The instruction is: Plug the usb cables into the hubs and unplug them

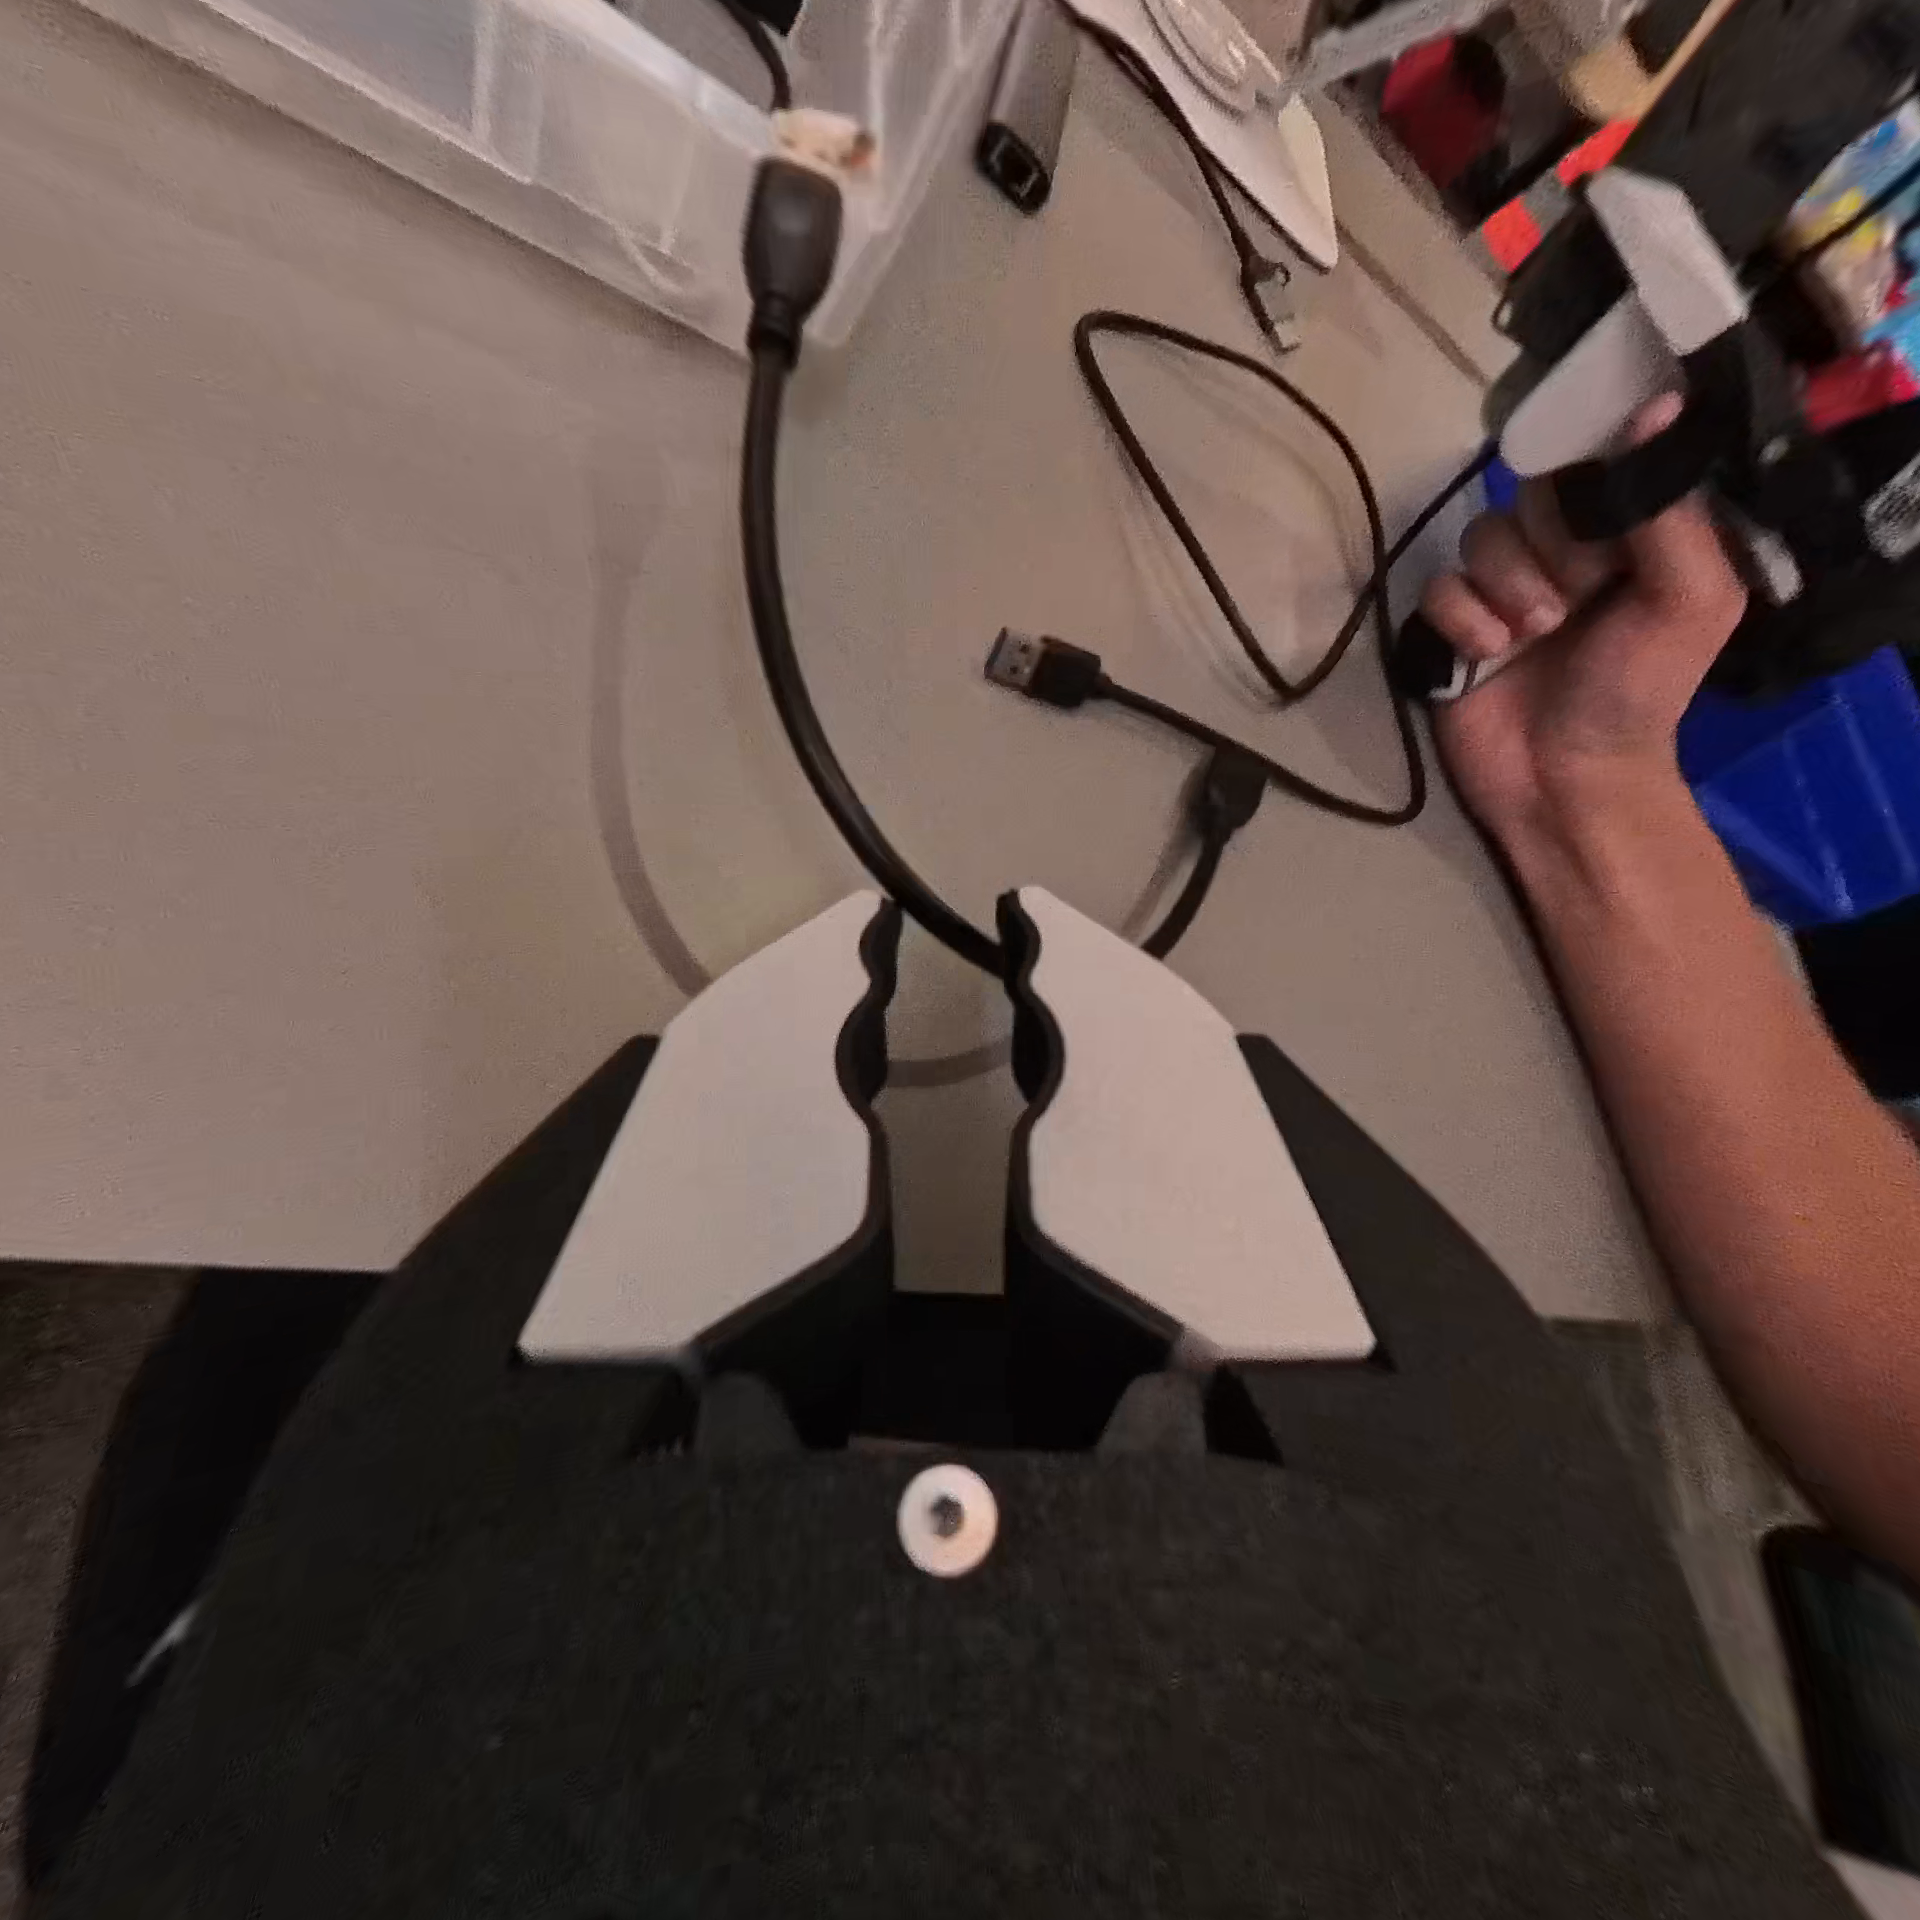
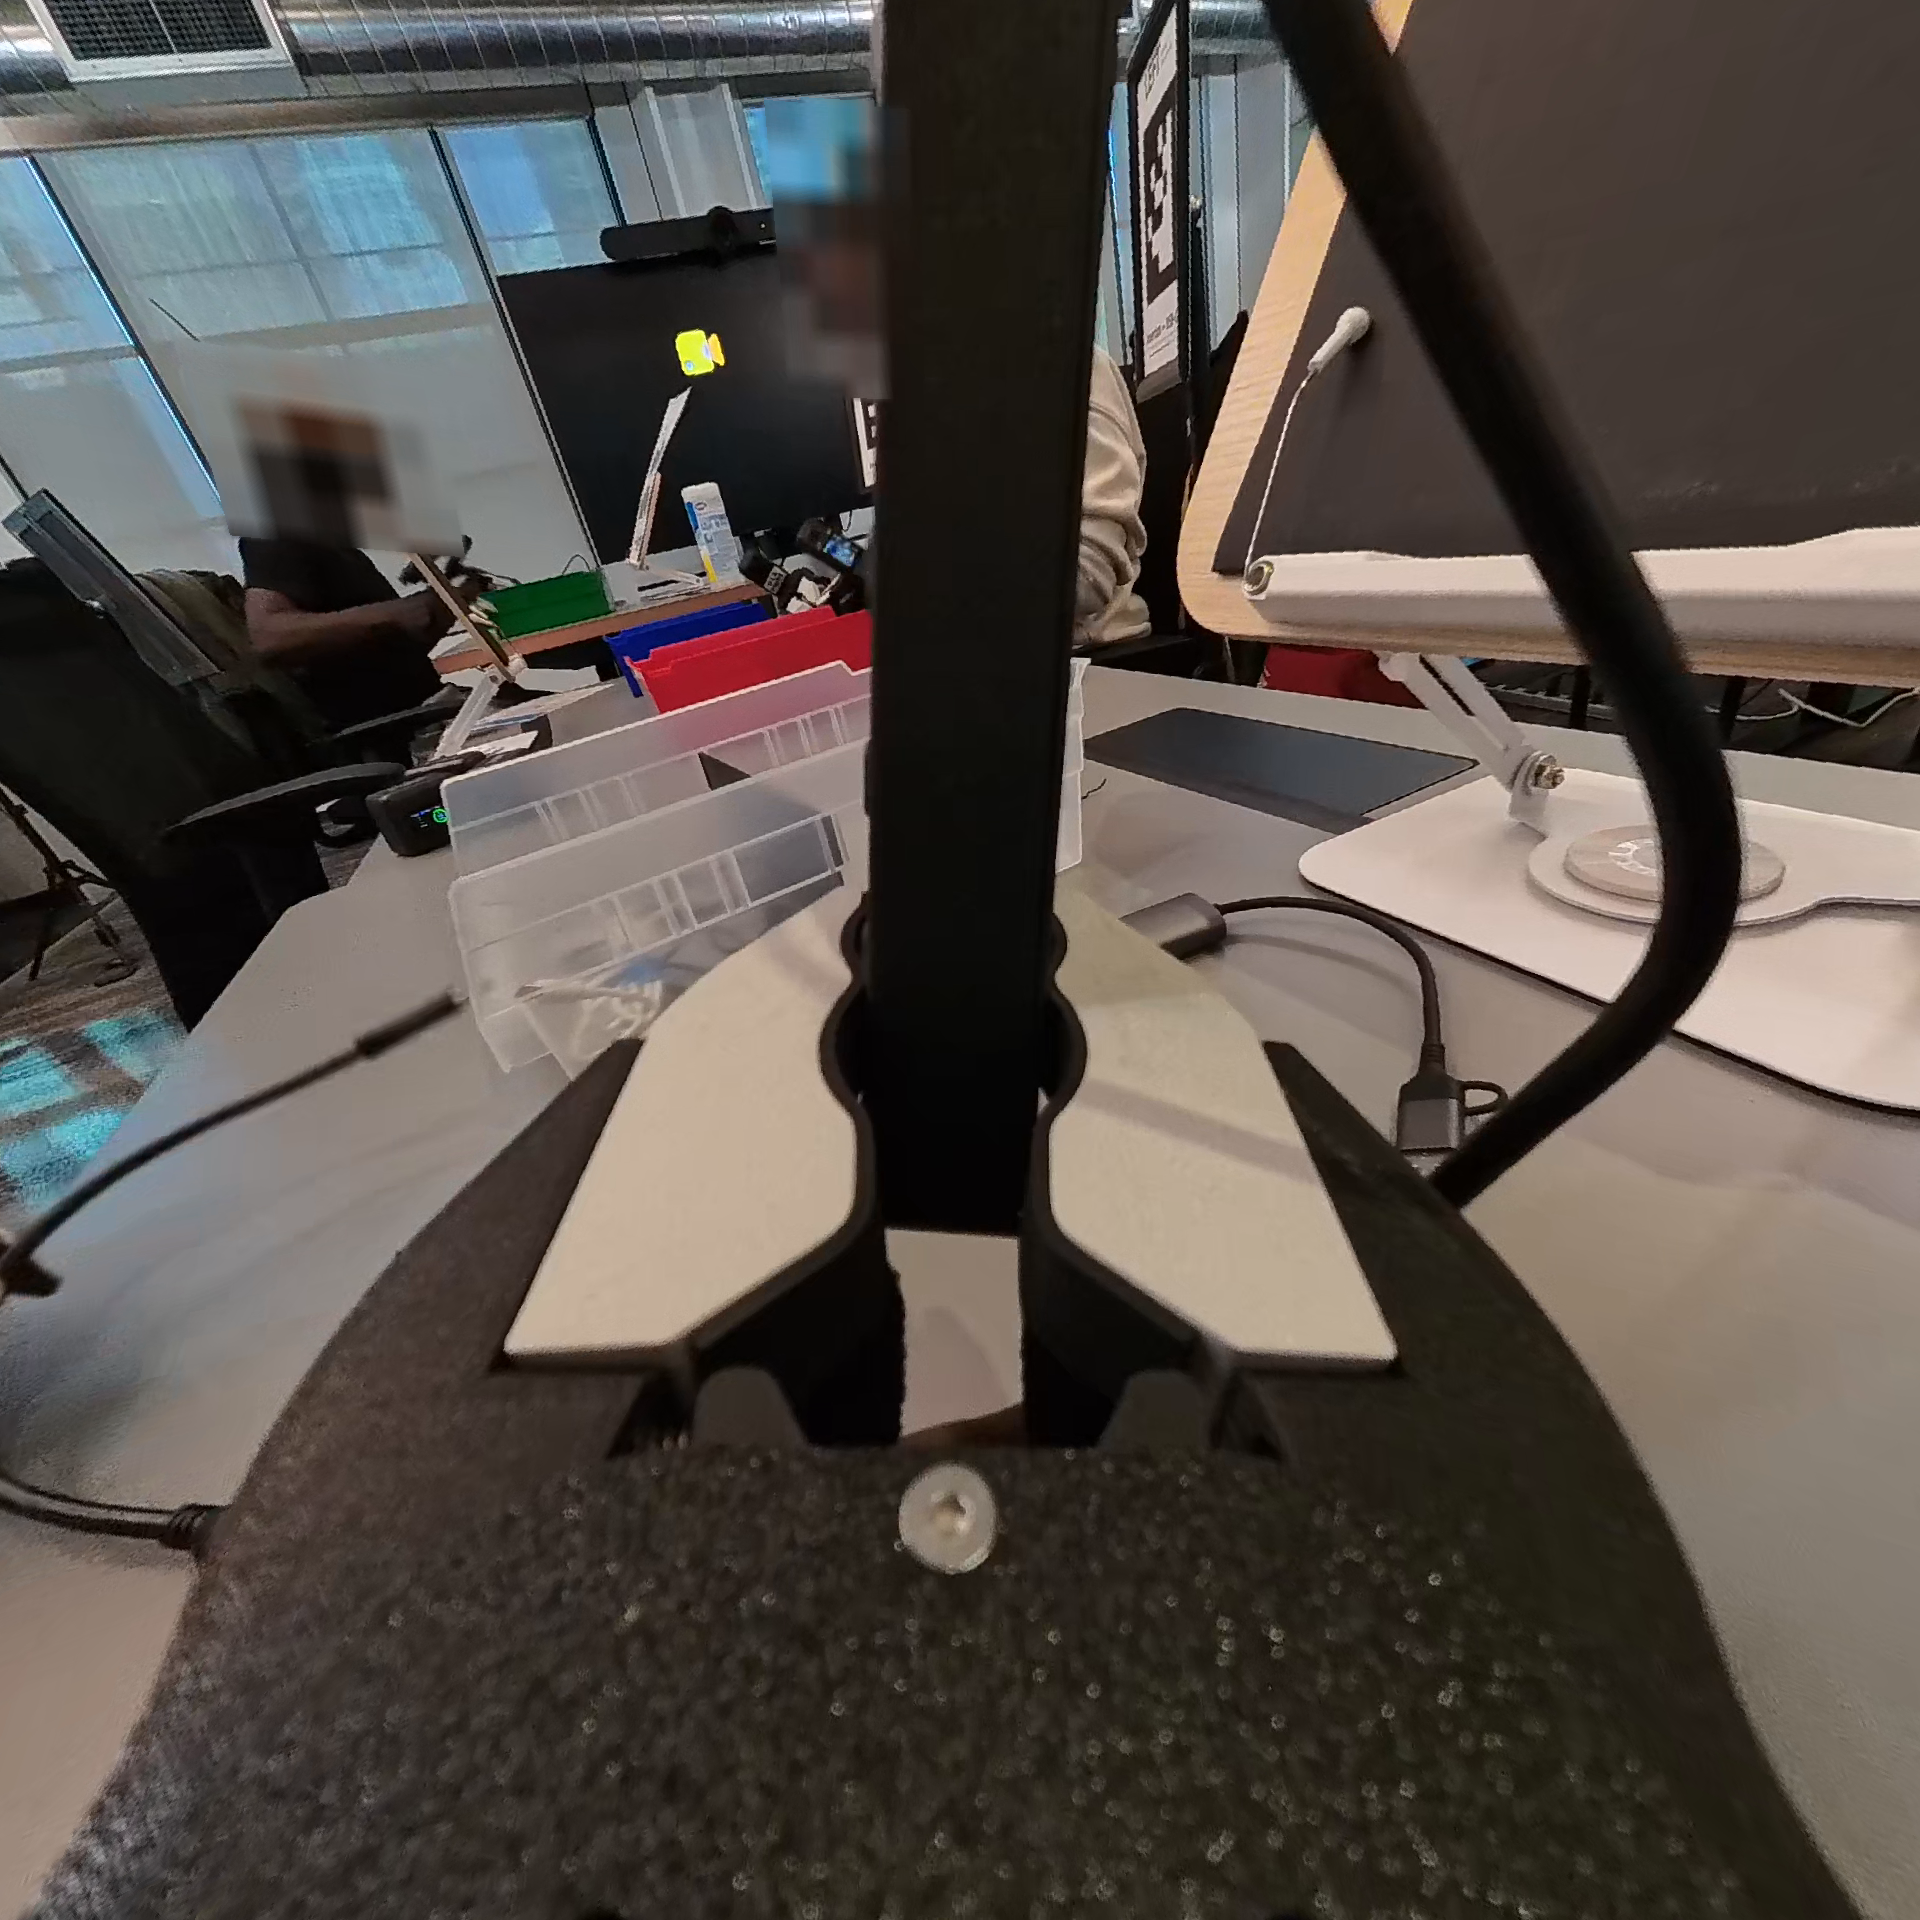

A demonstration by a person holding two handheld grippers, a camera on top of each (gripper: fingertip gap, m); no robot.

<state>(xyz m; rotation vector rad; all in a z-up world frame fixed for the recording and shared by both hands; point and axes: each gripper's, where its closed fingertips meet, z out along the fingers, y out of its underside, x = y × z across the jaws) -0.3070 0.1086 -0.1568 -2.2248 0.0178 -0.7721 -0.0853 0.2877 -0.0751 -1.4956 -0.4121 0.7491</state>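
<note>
Left gripper [image 1: 945,914], white fingers with black wavy pads, jaws slightly parted, nothing between them; a thick black cable [image 1: 764,582] passes just past the tips, curving up to a dark grey plug head [image 1: 790,244] raised in front of a clear plastic organiser box [image 1: 582,135]. Cannot tell whether the right finger touches the cable. On the pale grey desk [image 1: 312,727] a black USB-A plug [image 1: 1039,667] lies loose, its thin black cable looped [image 1: 1226,499] beside it. At the right edge of the left wrist view a person's hand [image 1: 1558,665] holds the right gripper, raised above the desk next to a blue bin [image 1: 1808,790].

Right gripper [image 2: 956,977] is clamped on a flat black bar-shaped hub [image 2: 977,520], held upright between the pads and running up out of frame. A thick black cable [image 2: 1621,644] arcs down on the right. Behind: a grey USB-C cable [image 2: 1423,1039] with a grey adapter on the desk [image 2: 1662,1299], a white laptop stand base [image 2: 1455,862], a clear organiser box [image 2: 644,852], a red bin [image 2: 748,655], people seated at far desks.
</note>
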